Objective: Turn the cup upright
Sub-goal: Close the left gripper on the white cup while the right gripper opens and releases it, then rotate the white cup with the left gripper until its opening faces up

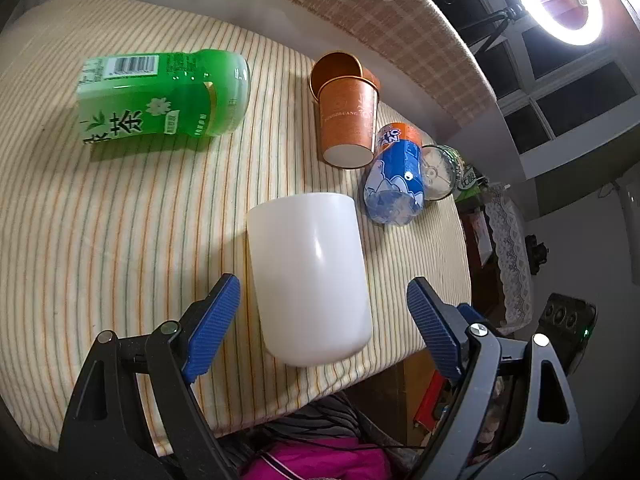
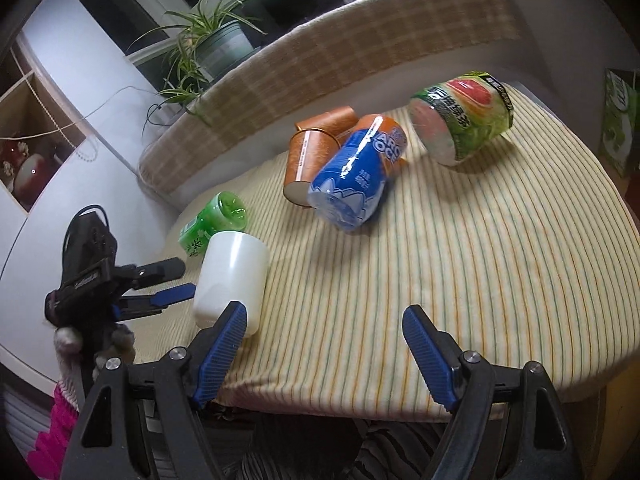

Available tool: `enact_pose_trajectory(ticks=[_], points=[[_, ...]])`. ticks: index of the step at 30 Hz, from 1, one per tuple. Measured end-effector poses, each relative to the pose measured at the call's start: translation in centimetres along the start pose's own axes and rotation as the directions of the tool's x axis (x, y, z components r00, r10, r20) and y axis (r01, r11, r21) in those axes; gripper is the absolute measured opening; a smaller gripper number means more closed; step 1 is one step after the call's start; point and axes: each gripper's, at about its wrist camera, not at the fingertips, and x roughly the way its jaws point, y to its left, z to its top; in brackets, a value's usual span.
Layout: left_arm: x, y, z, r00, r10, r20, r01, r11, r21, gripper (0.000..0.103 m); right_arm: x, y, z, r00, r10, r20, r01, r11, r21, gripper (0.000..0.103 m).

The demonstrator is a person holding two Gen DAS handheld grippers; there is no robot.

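Note:
A plain white cup (image 1: 310, 276) lies on its side on the striped cloth near the table's front edge, its closed base toward my left gripper. My left gripper (image 1: 324, 312) is open, its blue pads on either side of the cup's base end, not touching it. In the right wrist view the white cup (image 2: 232, 276) is at the left, with the left gripper (image 2: 168, 284) beside it. My right gripper (image 2: 324, 340) is open and empty above the cloth, to the right of the cup.
A green tea bottle (image 1: 164, 96) lies at the back left. Two orange paper cups (image 1: 346, 116), a blue-orange bottle (image 1: 396, 176) and a clear-lidded green container (image 1: 440, 172) lie beyond the white cup. The table edge (image 1: 360, 376) is close. A checked cushion (image 1: 400, 24) runs along the back.

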Motion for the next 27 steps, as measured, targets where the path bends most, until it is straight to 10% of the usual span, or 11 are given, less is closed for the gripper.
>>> enact_pose_trajectory(ticks=[27], points=[[3.6,1.1,1.8,0.996,-0.005,-0.089,0.002,0.999,-0.041,0.079,0.8,-0.7,-0.3,1.0,0.003,-0.016,-0.003,1.0,0.022,0.083]])
